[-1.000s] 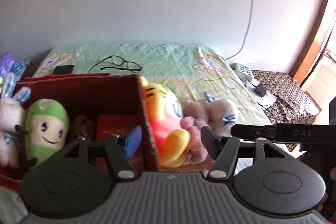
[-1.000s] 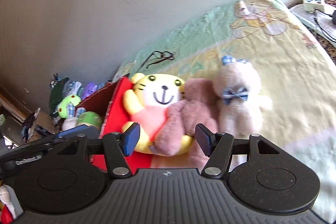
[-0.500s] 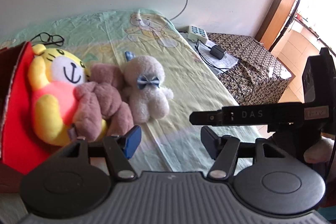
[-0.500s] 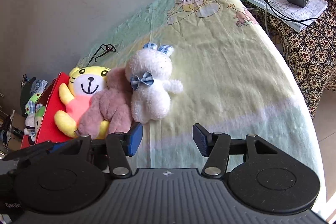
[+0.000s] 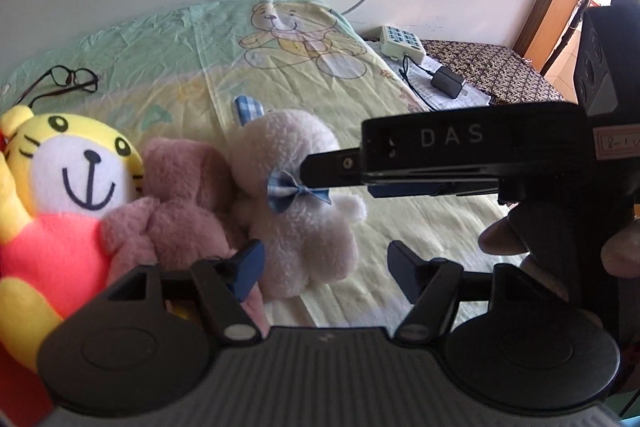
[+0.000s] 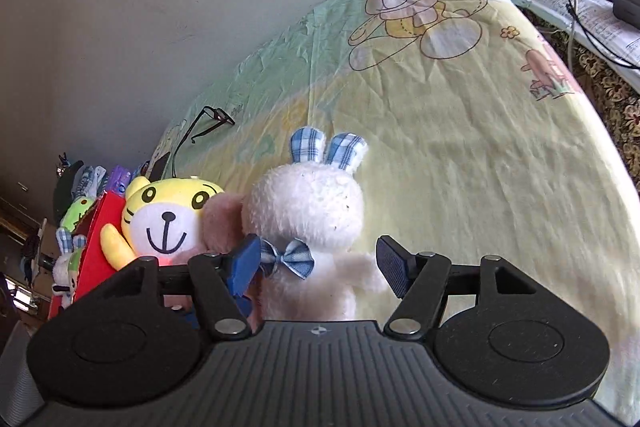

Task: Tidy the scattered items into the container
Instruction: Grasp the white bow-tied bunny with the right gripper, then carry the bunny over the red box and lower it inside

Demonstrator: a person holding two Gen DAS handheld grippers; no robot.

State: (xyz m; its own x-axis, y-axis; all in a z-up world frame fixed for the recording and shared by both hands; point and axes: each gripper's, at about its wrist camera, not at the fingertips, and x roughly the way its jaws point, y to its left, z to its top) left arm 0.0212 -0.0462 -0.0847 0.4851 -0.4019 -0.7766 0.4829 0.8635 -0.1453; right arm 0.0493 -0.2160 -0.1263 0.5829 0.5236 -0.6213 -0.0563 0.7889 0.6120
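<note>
Both claws, right claw (image 6: 316, 265) and left claw (image 5: 322, 269), have just swung over and opened wider, empty, bracketing the fluffy white plush rabbit with checked blue ears (image 6: 308, 211) for pickup.

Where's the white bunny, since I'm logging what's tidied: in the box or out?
Out. The bunny lies on the bedsheet beside the pink plush.

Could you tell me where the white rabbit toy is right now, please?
The white rabbit lies on the bed sheet, pressed against the pink plush beside it.
</note>
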